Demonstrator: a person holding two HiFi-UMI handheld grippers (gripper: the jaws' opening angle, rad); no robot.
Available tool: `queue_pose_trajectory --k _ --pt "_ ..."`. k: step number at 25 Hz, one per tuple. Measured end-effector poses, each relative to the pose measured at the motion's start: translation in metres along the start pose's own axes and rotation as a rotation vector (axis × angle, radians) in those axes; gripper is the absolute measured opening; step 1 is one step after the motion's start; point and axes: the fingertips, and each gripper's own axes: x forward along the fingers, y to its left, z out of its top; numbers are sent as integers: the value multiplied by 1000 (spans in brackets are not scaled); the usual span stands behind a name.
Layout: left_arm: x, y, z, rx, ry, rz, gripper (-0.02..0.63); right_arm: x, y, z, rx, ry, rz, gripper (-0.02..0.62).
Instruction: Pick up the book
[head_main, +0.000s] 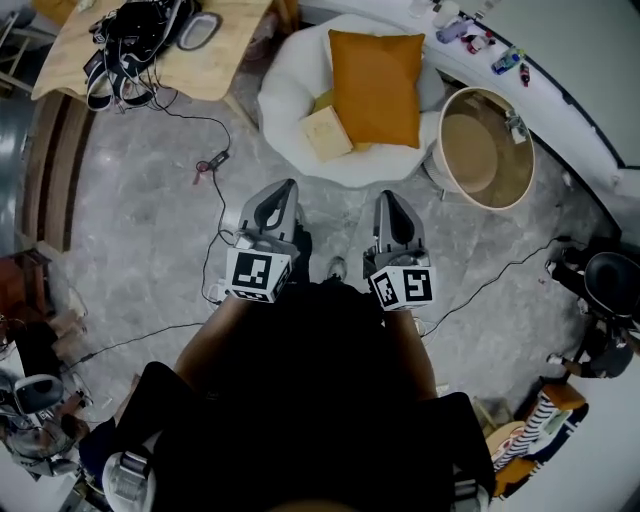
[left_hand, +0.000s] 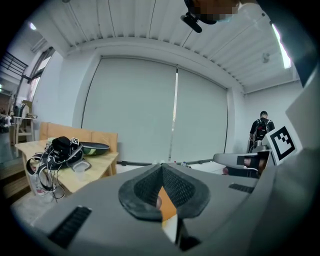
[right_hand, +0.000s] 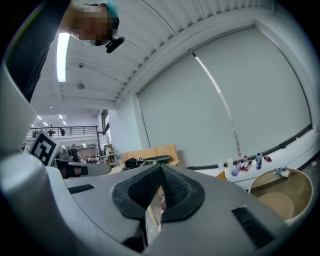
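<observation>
Closest in, my own black sleeves (head_main: 300, 380) fill the bottom of the head view, arms pushed forward so both tools sit out in front of me. Left gripper (head_main: 288, 185): jaws clenched tip to tip, nothing between them. Its own view (left_hand: 161, 165) shows the pads meeting, with a sliver of orange through the gap below. Right gripper (head_main: 388, 197): same story, pinched together and empty in its own view (right_hand: 160, 166) too. That makes sense to me, because there is nothing within reach to grab yet.

Both point roughly level, side by side, noses aimed at the white chair (head_main: 290, 95) just ahead across the grey floor. And there's the book (head_main: 327, 133): pale and square, lying on the seat, tucked against the lower left edge of the orange cushion (head_main: 376, 88). It's well clear of both tools and untouched.

Out to the right stands a round basket (head_main: 490, 203), close beside the chair. Far left there's a wooden table (head_main: 215, 60) piled with cables.

I reckon I'm on the approach. The jaws must spread before they can take that book.
</observation>
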Motion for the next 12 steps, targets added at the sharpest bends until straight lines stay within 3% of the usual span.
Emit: queue_pose_trajectory --k 7,12 --pt "42 52 0 -4 21 -83 0 55 -7 -14 -10 40 -109 2" --pt "71 79 -3 -2 40 -105 0 82 -17 -23 -4 37 -124 3"
